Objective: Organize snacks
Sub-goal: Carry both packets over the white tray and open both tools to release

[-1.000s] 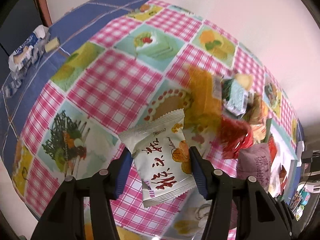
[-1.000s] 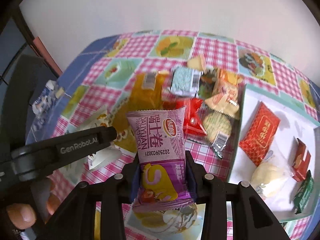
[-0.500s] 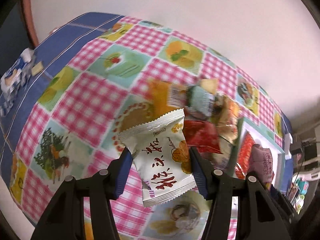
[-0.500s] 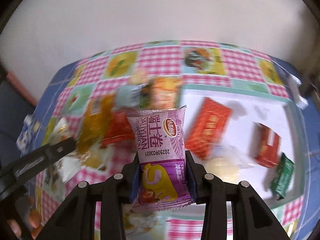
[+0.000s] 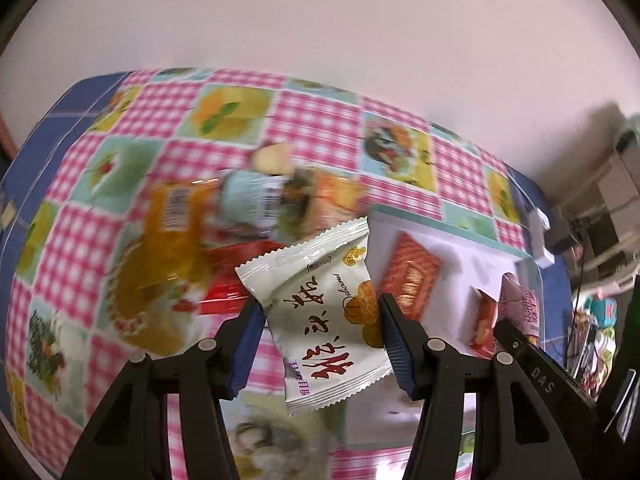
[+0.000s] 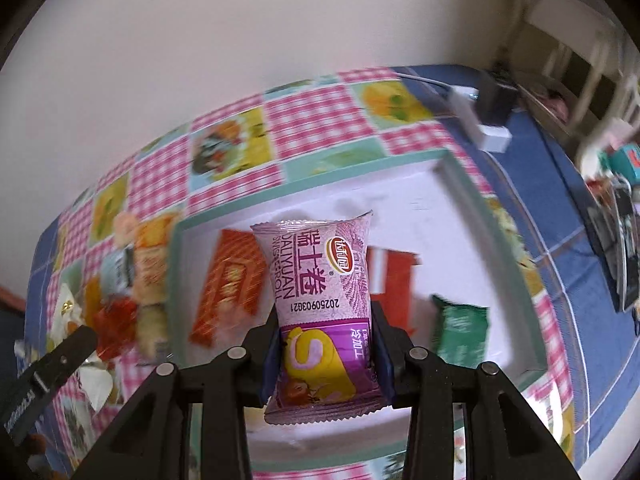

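right wrist view: gripper clamps purple packet above white tray beside snack pile

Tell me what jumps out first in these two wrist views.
Each gripper is clamped on a snack: the left gripper pinches a white packet with red brush lettering, the right gripper a purple Swiss roll packet. Beyond the purple packet lies a white tray with a green rim on the checked tablecloth, already holding an orange-red packet and a green packet.
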A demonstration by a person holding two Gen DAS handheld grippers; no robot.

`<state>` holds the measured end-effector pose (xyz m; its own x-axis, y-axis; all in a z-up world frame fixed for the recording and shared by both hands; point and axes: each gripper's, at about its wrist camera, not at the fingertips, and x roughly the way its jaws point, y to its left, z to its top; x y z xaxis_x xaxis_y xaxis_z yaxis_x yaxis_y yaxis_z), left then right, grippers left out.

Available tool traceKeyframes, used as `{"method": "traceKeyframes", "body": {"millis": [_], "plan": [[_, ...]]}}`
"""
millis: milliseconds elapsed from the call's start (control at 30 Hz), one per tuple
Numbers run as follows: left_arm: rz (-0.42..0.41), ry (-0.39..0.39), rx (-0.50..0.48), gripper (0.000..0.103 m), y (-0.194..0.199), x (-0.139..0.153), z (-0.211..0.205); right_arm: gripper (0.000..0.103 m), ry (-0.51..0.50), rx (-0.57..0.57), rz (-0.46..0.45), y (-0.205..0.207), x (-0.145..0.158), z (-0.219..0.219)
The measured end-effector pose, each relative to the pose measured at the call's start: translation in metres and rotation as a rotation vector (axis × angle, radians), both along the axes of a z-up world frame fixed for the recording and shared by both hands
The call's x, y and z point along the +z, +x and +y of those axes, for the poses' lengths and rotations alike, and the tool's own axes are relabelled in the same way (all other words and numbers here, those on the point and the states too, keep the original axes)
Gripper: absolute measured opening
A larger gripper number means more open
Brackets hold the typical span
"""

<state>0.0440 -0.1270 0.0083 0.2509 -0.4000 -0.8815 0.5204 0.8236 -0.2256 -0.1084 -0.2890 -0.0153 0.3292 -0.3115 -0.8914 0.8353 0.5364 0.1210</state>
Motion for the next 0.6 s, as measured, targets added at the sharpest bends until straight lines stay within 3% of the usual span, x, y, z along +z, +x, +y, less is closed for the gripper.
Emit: {"method": "traceKeyframes", "body": {"millis": [333, 600], "plan": [[-0.030, -0.009, -0.136, 0.059, -0.025, -0.005, -0.074, 0.041, 0.013, -0.105, 0.001, -0.028, -0.017, -0.042], [-0.040, 0.000, -0.185, 0.059, -0.033, -0.023, -0.109, 0.042, 0.018, -0.132, -0.006, -0.035, -0.027, -0.059]]}}
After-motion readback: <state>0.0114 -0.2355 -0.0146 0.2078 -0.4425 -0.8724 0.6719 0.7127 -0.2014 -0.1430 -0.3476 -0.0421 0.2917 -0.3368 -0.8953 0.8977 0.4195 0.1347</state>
